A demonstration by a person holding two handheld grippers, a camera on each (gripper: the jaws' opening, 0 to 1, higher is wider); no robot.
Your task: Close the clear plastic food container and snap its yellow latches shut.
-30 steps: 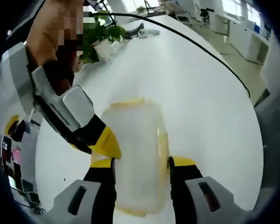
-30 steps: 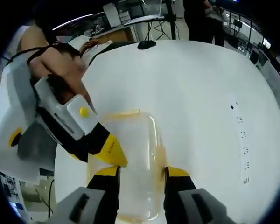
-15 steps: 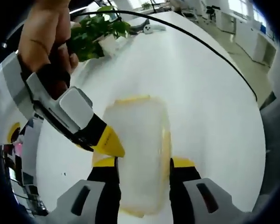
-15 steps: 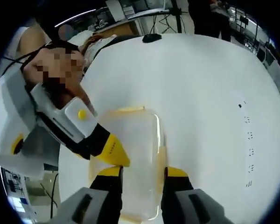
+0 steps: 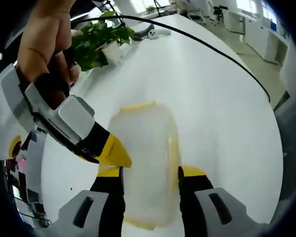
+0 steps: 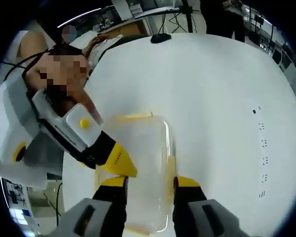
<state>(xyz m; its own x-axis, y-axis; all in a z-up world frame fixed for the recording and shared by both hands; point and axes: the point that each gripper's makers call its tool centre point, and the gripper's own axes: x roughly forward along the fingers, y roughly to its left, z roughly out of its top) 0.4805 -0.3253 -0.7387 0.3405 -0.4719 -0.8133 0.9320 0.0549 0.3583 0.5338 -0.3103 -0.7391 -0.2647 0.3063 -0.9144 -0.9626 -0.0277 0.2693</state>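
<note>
Both the left gripper [image 5: 150, 173] and right gripper [image 6: 149, 181] straddle the lidded container [image 5: 147, 163], jaws parted, apparently gripping nothing; latching seems underway; next likely pressing a yellow latch [image 6: 170, 165] down.

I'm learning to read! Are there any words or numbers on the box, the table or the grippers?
No words or numbers can be read here.
The clear food container shows no label.
Small dark marks on the white table are too small to read.
The other gripper bears a yellow dot, no text.
</note>
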